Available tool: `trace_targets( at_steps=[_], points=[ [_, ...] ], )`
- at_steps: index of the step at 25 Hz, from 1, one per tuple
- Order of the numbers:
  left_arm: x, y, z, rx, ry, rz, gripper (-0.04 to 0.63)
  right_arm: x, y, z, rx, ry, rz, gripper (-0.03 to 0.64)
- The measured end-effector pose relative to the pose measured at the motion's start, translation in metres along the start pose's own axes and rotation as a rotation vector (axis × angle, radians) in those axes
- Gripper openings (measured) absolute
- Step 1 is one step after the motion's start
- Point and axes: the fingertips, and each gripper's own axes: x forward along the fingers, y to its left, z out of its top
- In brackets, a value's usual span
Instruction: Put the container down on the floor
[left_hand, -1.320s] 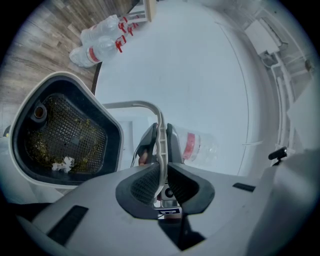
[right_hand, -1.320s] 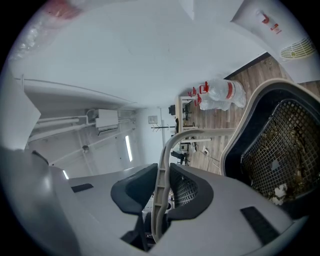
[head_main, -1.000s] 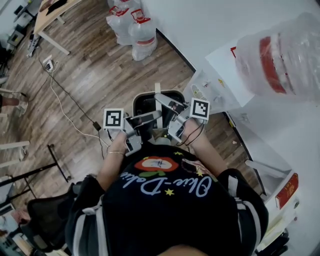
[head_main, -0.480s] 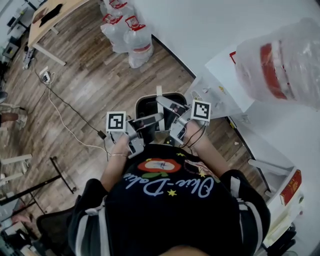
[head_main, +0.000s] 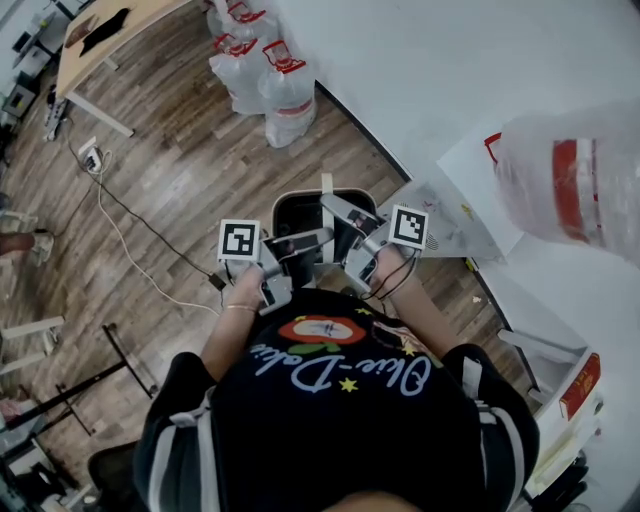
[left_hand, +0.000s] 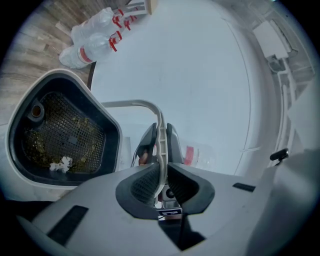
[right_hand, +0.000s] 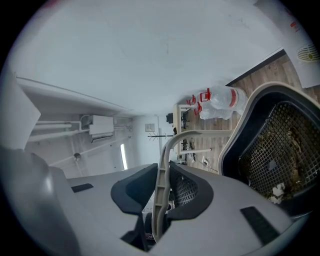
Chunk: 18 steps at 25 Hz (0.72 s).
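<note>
My left hand-held gripper (left_hand: 160, 140) and my right hand-held gripper (right_hand: 164, 175) were each clamped narrow on the pale handle (left_hand: 130, 103), 1 from each side. The white container (head_main: 292, 210) hung from it just ahead of me, up off the wooden floor (head_main: 180, 170), with scraps lying on its black mesh insert (left_hand: 70, 135). Farther off, clear water bottles (head_main: 285, 85) stood on the floor against the white wall (head_main: 420, 70).

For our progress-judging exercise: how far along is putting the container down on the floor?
Done: the left gripper and right gripper are each shut on the handle of the container, so it is lifted. In hand: the container hangs in front of the person, above the floor. Left: lowering it onto the floor and opening both grippers.
</note>
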Motion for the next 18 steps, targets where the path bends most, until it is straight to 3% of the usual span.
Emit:
trace_targets(
  at_steps=[18],
  points=[
    [-0.062,-0.005,0.109,-0.005,0.029,-0.002,0.046,0.122,-0.007,0.023,-0.001,-0.034,-0.047,0.067]
  ],
)
